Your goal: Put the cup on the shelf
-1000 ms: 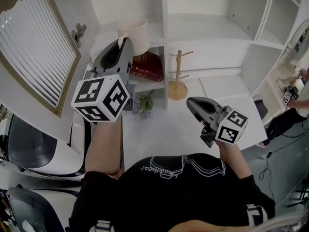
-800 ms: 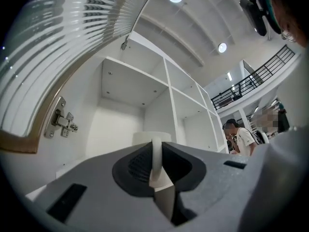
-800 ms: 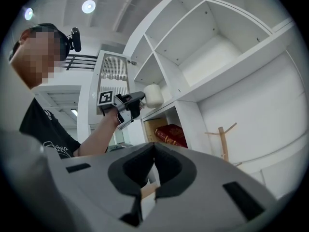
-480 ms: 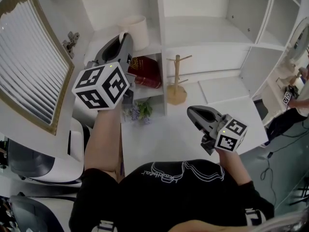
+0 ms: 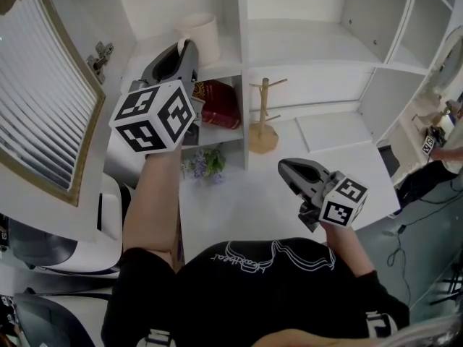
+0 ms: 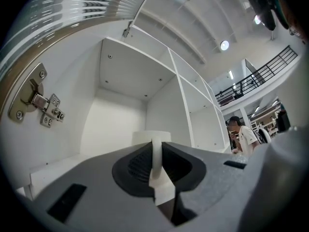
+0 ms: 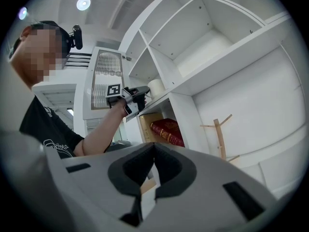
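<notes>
A white cup (image 5: 199, 35) is in the upper left compartment of the white shelf unit (image 5: 226, 68). My left gripper (image 5: 187, 50) is shut on its handle. In the left gripper view the handle (image 6: 156, 156) is pinched between the dark pads and the cup's body (image 6: 150, 136) shows just beyond them. Whether the cup's base rests on the board I cannot tell. My right gripper (image 5: 284, 167) hangs over the white table, shut and empty, and in its own view the right gripper (image 7: 153, 159) points at the shelf, where the cup (image 7: 155, 87) is small and far off.
A red book (image 5: 217, 104) lies in the compartment below the cup. A wooden mug tree (image 5: 262, 121) stands on the table, and purple flowers (image 5: 205, 163) sit left of it. A louvred door (image 5: 36, 107) hangs open at left on a hinge (image 6: 38, 103). A person (image 5: 441, 157) stands far right.
The left gripper and cup have shifted slightly farther back into the upper compartment. The right gripper has barely moved.
</notes>
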Action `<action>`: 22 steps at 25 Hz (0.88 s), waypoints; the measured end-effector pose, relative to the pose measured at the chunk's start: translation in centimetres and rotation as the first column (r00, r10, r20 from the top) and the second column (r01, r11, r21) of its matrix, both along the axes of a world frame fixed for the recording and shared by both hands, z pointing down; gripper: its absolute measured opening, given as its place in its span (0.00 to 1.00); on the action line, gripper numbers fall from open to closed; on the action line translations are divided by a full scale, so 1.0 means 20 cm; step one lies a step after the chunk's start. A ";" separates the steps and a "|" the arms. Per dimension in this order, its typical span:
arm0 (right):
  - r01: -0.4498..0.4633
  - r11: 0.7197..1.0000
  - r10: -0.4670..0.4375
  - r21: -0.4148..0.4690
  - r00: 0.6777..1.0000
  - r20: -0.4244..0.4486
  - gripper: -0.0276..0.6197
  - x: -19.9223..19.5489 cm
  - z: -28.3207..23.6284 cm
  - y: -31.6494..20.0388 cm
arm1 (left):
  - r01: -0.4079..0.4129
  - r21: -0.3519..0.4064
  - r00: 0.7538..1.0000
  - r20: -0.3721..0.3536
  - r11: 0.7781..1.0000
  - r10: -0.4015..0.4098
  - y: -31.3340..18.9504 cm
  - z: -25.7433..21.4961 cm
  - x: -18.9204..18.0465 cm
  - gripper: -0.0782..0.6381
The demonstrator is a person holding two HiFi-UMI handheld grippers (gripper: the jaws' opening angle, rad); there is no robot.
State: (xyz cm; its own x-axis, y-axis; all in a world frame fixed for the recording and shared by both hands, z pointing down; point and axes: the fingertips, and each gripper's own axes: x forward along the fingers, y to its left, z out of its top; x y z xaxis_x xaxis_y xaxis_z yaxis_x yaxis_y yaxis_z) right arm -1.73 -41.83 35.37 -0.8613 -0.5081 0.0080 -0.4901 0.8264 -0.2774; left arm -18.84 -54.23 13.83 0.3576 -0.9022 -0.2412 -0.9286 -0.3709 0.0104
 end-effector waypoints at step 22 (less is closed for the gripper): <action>0.038 0.999 -0.039 -0.014 0.999 -0.031 0.05 -0.03 0.03 0.05 | -0.090 -0.028 0.993 0.076 0.996 0.092 0.24 0.19 0.07 0.34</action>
